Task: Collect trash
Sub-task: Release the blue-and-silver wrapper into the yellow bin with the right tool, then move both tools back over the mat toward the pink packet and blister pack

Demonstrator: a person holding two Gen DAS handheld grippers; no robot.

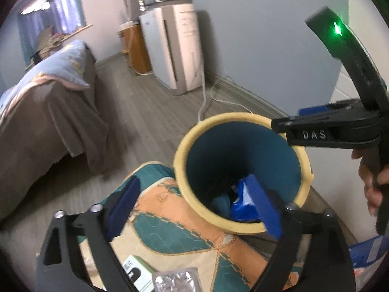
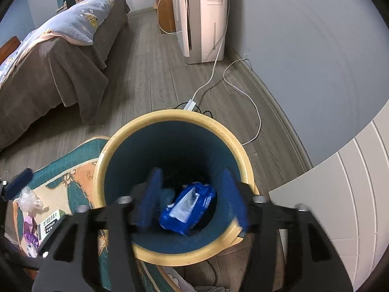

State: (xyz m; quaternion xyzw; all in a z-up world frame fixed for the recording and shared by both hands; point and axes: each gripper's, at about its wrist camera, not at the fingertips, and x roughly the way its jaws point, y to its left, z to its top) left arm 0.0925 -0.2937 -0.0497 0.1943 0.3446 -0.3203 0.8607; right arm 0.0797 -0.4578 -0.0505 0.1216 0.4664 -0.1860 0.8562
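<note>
A round bin with a yellow rim [image 2: 175,119] and teal inside stands on the floor. A blue packet [image 2: 187,209] lies at its bottom, also seen in the left wrist view [image 1: 240,204]. My right gripper [image 2: 192,194] hangs open above the bin mouth, nothing touching its blue pads. My left gripper [image 1: 194,204] is open too, one finger over the patterned mat [image 1: 155,209], the other over the bin rim [image 1: 231,118]. On the mat lie a green-white box [image 2: 51,226], crumpled clear plastic [image 2: 28,198], a purple wrapper [image 2: 30,233] and a foil blister [image 1: 177,282].
A bed with a brown cover [image 2: 53,73] stands to the left. A white appliance [image 2: 206,19] stands against the far wall, with white cables [image 2: 245,92] trailing over the wood floor behind the bin. A white panelled cabinet [image 2: 340,194] is at the right.
</note>
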